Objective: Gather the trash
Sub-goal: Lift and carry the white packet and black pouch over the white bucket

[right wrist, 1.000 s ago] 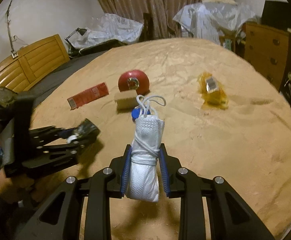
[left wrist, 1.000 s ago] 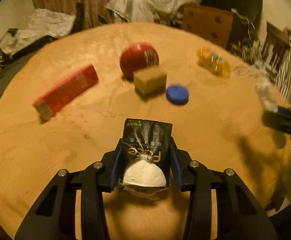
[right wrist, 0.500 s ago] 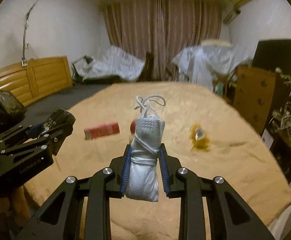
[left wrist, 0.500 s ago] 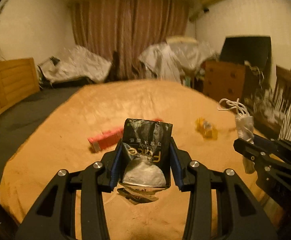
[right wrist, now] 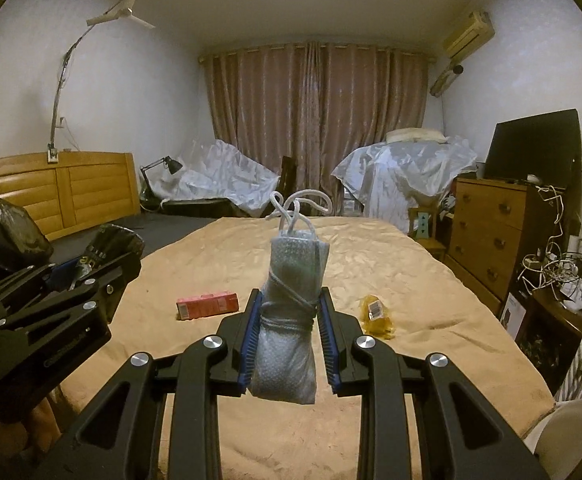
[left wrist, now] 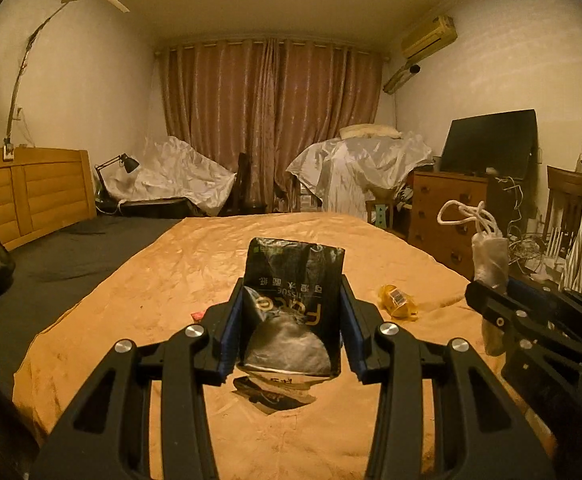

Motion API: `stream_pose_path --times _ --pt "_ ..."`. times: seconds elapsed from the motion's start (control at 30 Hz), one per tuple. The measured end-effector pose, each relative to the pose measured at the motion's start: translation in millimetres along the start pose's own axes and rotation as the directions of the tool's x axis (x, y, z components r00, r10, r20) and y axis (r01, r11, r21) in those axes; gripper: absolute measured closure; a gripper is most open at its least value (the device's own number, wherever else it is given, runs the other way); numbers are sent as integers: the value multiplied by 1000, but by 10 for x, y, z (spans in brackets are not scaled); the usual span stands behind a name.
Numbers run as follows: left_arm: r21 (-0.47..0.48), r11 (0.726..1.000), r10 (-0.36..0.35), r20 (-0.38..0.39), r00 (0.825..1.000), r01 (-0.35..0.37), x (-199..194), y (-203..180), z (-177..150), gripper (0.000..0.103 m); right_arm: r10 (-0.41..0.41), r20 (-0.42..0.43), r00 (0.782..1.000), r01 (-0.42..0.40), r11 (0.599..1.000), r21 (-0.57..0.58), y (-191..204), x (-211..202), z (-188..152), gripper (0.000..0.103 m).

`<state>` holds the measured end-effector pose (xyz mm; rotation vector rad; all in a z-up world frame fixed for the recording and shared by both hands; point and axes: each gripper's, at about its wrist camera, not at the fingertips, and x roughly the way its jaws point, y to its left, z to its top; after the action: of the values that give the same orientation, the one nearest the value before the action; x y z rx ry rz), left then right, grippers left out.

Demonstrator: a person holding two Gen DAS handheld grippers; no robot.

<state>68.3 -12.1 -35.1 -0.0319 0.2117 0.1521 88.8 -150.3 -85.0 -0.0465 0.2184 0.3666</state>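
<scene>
My left gripper (left wrist: 291,320) is shut on a black tissue packet (left wrist: 293,304) with gold lettering, held upright above the tan bed cover (left wrist: 195,264). My right gripper (right wrist: 289,336) is shut on a white face mask (right wrist: 291,320) rolled up and bound with its own straps, loops sticking up. Each gripper shows in the other's view: the right one (left wrist: 487,300) with the mask (left wrist: 489,256) at the right, the left one (right wrist: 103,272) with the packet (right wrist: 111,244) at the left. A crumpled yellow wrapper (right wrist: 377,314) and a red carton (right wrist: 207,305) lie on the cover.
A black rubbish bag (right wrist: 7,236) sits at the far left beside a wooden headboard (right wrist: 51,188). A wooden dresser (right wrist: 491,236) with a dark screen (right wrist: 535,144) and tangled cables (right wrist: 551,268) lines the right. Plastic-covered furniture (right wrist: 403,176) stands before the curtains.
Both grippers rose and tipped up from looking down at the cover to looking level across the room. The red ball, sponge and blue lid have dropped out of sight behind the held things.
</scene>
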Motion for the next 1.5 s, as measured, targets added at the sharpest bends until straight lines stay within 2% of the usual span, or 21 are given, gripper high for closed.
stream_pose_path --times 0.27,0.47,0.67,0.87,0.93,1.1,1.33,1.5 --pt "-9 1000 -10 -13 1000 10 14 0 34 62 2 7 1000 -2 1000 -5 71 -127 49 75" --pt "2 999 -52 -24 998 52 39 -168 38 62 -34 4 999 34 999 4 -2 -292 111 75" --pt "23 991 -133 -28 991 134 42 -469 67 62 -97 -3 995 97 995 6 -233 -597 137 75" --pt "54 963 -262 -48 964 265 45 -975 119 62 -174 -20 985 174 984 36 -760 -1022 219 75" --pt "59 947 -311 -61 948 315 44 -1177 130 62 -213 -33 976 215 976 47 -992 -1209 236 75" --pt "79 896 -427 -110 897 436 31 -1715 84 62 -299 -87 950 305 950 68 -1591 -1594 191 75" --pt "115 791 -563 -248 789 601 4 -2464 -147 61 -332 -265 905 376 917 133 -2596 -1946 -93 75" --pt "100 713 -622 -365 692 694 61 -2933 -319 61 -292 -410 864 396 897 195 -3261 -2000 -350 74"
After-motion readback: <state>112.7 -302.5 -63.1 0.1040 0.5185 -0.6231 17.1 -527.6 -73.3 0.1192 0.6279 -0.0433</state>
